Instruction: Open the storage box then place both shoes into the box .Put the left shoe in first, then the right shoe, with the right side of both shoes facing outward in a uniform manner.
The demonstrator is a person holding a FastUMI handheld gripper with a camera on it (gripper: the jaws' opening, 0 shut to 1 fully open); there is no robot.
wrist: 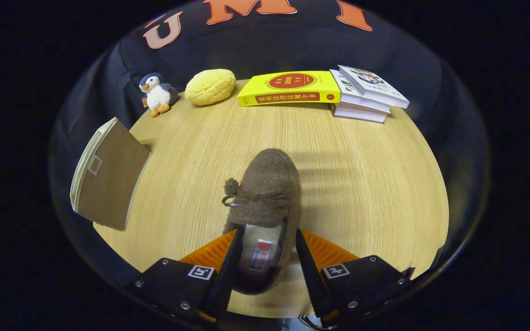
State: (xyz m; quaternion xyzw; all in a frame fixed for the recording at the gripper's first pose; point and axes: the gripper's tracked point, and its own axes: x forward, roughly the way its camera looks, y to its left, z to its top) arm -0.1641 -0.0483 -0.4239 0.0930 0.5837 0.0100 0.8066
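A penguin toy (156, 93), yellow cushion (210, 86), yellow book (289, 88) and stacked white books (366, 94) are lined along the desk's (375, 184) far edge.

Shoe (265, 193) between tongs (265, 257); storage box (108, 181) left; books (366, 94) beyond.

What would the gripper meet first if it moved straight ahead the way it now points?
The brown shoe: its heel end already lies between the open gripper fingers, so its body comes first. Beyond the toe, bare table runs to the yellow book, though depth is hard to judge.
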